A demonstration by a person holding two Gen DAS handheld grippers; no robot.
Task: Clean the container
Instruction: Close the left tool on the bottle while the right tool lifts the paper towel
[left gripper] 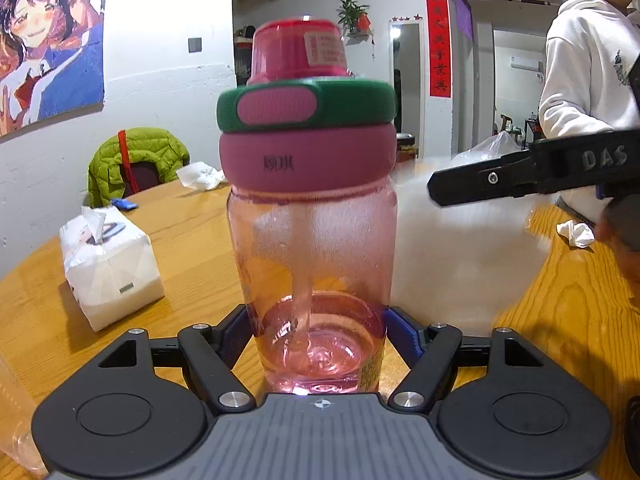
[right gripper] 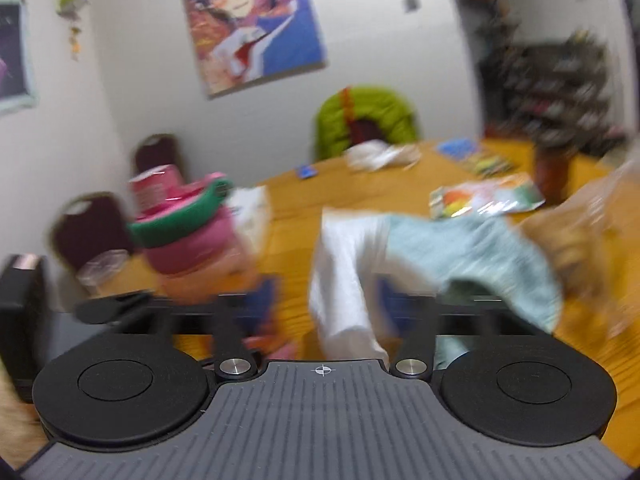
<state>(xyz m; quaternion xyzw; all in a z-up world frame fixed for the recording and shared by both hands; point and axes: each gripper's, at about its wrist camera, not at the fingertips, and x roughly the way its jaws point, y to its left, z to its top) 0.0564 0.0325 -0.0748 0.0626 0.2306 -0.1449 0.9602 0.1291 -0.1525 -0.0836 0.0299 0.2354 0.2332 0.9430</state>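
Left gripper (left gripper: 318, 334) is clamped on the base of the pink bottle (left gripper: 312, 240), which stands upright on the wooden table (left gripper: 192, 240), lid on. Right gripper (right gripper: 326, 304), blurred, has its fingers closed on a white and pale-blue cloth (right gripper: 400, 256), just right of the bottle. A tissue pack (left gripper: 108, 264) lies to the left.

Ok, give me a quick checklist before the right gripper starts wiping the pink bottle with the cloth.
1. Left gripper clamped on the pink water bottle: ok, fingers against both sides near its base.
2. Bottle upright on the wooden table: ok.
3. Bottle lid closed: ok, cap on.
4. Right gripper holding the white and light blue cloth: ok, though blurred.
5. Cloth touching the bottle: not ok, apart.
6. Tissue pack clear of the bottle: ok.
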